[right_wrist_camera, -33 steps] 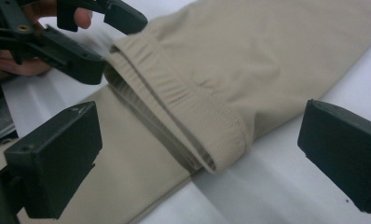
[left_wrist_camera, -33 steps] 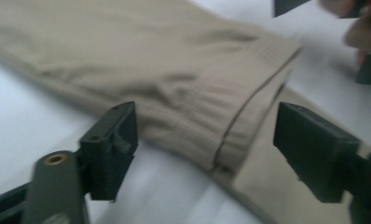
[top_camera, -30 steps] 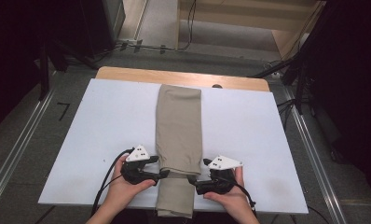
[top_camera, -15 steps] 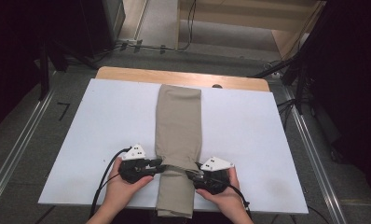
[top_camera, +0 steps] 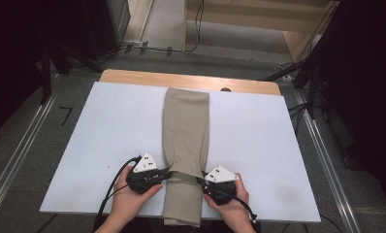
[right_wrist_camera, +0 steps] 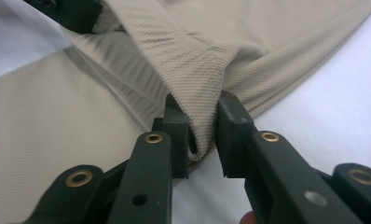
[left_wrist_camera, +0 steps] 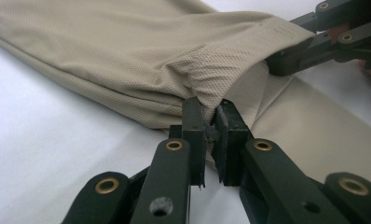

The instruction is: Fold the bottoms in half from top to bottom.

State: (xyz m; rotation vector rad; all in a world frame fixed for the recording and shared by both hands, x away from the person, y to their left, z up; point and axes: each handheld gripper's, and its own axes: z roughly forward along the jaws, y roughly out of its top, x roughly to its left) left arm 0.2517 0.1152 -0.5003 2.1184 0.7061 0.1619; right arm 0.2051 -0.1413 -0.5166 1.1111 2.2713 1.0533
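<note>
A long beige cloth (top_camera: 186,126), folded into a narrow strip, lies lengthwise down the middle of the white table (top_camera: 259,136). My left gripper (top_camera: 168,174) is at its near left edge. In the left gripper view the jaws (left_wrist_camera: 210,116) have just been closing and are shut on a raised fold of the cloth (left_wrist_camera: 141,51). My right gripper (top_camera: 201,180) is at the opposite edge. Its jaws (right_wrist_camera: 202,121) have also just been closing and pinch the hem of the cloth (right_wrist_camera: 193,60). Each gripper view shows the other gripper across the fabric, the right one (left_wrist_camera: 291,56) and the left one (right_wrist_camera: 76,14).
The white table sits on a wooden top whose far edge (top_camera: 133,76) shows. Dark stand legs (top_camera: 307,82) and cables stand on the floor beyond the right corner. Metal rails (top_camera: 16,155) run along both sides. The cloth's near end hangs over the front edge.
Both pairs of jaws have closed onto the cloth's side edges near its front end. The hands have hardly shifted, and the cloth still lies in place.
</note>
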